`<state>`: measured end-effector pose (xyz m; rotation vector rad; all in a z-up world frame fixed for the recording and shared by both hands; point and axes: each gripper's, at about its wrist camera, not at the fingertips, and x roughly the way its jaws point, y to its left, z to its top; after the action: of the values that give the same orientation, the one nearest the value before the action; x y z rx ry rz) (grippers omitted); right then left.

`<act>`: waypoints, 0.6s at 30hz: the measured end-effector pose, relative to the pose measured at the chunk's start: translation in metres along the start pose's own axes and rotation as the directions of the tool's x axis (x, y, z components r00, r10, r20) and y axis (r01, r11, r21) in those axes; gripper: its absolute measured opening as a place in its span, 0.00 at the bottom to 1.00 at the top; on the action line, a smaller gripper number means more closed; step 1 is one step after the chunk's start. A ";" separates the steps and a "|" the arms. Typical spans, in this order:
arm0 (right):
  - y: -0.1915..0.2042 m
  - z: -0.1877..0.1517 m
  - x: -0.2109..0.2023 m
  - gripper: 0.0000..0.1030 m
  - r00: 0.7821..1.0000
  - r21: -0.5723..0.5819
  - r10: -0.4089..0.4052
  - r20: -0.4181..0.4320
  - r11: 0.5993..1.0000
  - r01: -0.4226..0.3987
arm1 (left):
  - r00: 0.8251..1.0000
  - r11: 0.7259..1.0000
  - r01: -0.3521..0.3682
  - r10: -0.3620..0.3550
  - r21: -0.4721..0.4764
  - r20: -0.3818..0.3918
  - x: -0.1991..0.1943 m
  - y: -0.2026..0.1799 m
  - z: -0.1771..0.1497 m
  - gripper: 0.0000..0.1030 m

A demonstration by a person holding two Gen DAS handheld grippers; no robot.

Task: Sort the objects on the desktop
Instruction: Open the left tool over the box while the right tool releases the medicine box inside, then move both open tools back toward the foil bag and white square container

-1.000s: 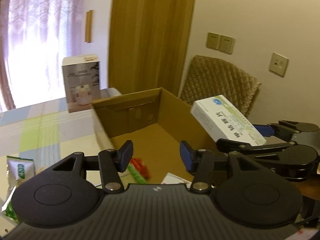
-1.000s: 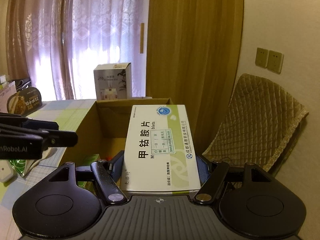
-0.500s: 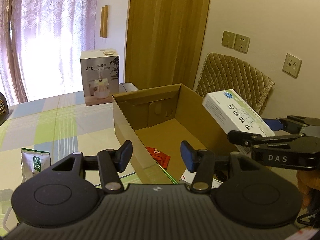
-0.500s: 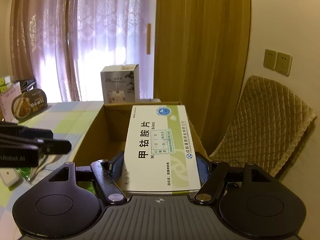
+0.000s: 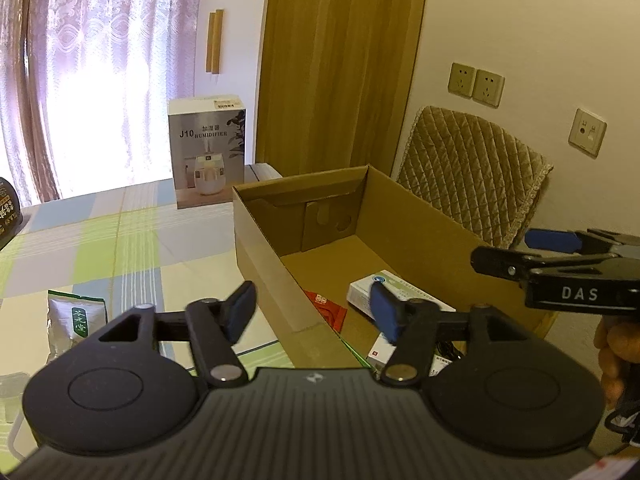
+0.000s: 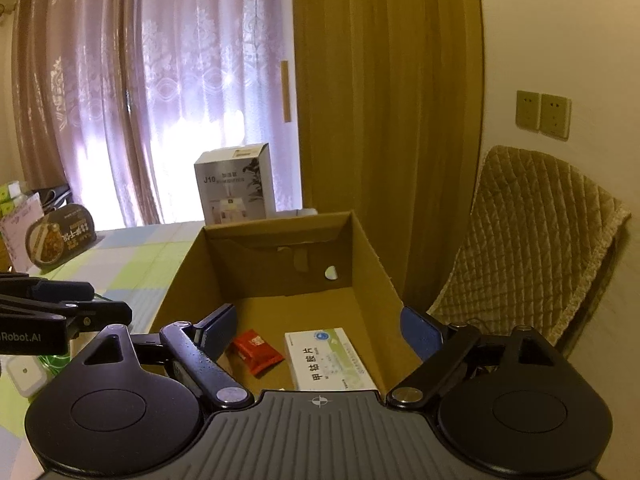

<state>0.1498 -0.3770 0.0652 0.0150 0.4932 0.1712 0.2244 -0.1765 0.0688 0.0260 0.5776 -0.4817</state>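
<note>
medicine box (image 6: 330, 360): near end hidden by claw body | green packet (image 5: 76, 318): print unreadable

cardboard box (image 6: 372, 264): plain brown
medicine box (image 6: 328, 360) inside it: white, green band
packet (image 6: 256, 350) inside it: red
surface (image 5: 120, 240): green-blue-white plaid

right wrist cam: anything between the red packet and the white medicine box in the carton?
Nothing. In the right wrist view the red packet and white medicine box lie side by side on the cardboard box floor, with only bare cardboard between them.
</note>
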 end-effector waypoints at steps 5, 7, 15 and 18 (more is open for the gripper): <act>0.008 0.002 -0.008 0.84 1.000 -0.016 0.006 -0.001 1.000 -0.006 | 1.000 1.000 -0.012 0.013 0.007 -0.004 -0.006 0.006 -0.001 0.63; 0.012 0.003 -0.010 0.84 1.000 -0.023 0.009 -0.001 1.000 -0.009 | 1.000 1.000 -0.027 0.027 0.005 0.005 -0.010 0.011 -0.001 0.70; 0.042 0.014 -0.019 0.86 0.999 -0.064 0.043 0.003 0.997 -0.043 | 0.996 0.996 -0.084 0.084 -0.011 0.015 -0.029 0.042 -0.009 0.86; 0.056 0.020 -0.022 0.90 0.998 -0.092 0.060 0.003 0.994 -0.059 | 0.996 0.996 -0.085 0.086 -0.024 0.016 -0.038 0.057 -0.012 0.91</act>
<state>0.1308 -0.3249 0.0960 -0.0597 0.4795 0.2517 0.2151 -0.1074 0.0725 0.0247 0.5630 -0.3917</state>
